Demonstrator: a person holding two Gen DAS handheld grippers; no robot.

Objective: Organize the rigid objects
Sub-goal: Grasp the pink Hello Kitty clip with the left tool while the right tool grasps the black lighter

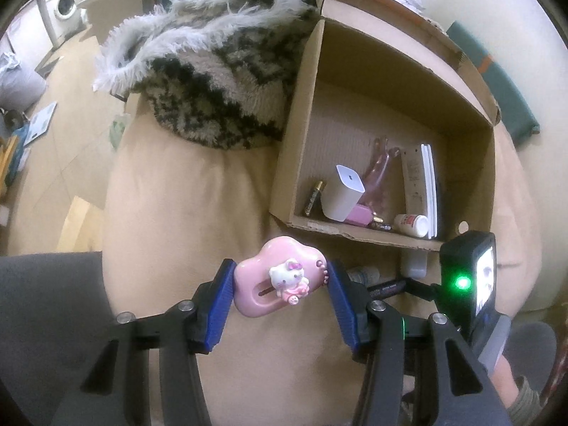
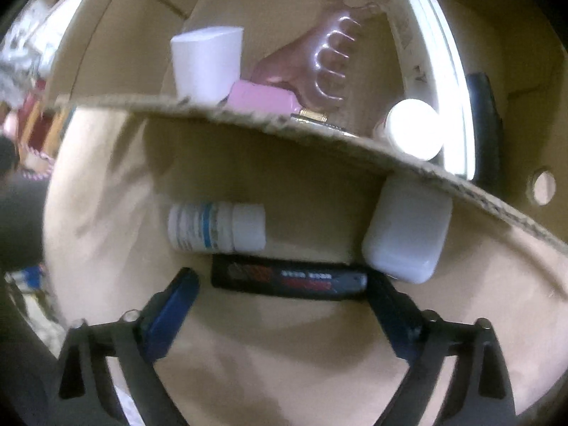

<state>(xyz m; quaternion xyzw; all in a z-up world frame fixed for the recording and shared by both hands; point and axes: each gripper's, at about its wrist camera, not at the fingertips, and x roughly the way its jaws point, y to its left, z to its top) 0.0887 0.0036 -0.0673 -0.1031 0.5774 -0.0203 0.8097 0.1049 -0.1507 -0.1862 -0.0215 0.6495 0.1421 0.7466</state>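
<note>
My left gripper (image 1: 282, 280) is shut on a pink cloud-shaped Hello Kitty toy (image 1: 277, 275), held above the beige cushion just in front of an open cardboard box (image 1: 472, 191). The box holds a white cube device (image 1: 342, 193), a pink hair claw (image 1: 381, 163), a small bottle (image 1: 411, 225) and white flat items. In the right wrist view, my right gripper (image 2: 284, 287) is open around a black marker (image 2: 287, 278) lying on the cushion before the box wall (image 2: 284, 124). A white bottle (image 2: 216, 227) and a white case (image 2: 406, 229) lie beside the marker.
A furry black-and-white blanket (image 1: 213, 81) lies left of the box. The beige cushion (image 1: 184, 213) spreads below. A green cushion (image 1: 497, 74) lies at the far right. The floor with clutter (image 1: 32, 124) and a washing machine (image 1: 65, 3) are at the left.
</note>
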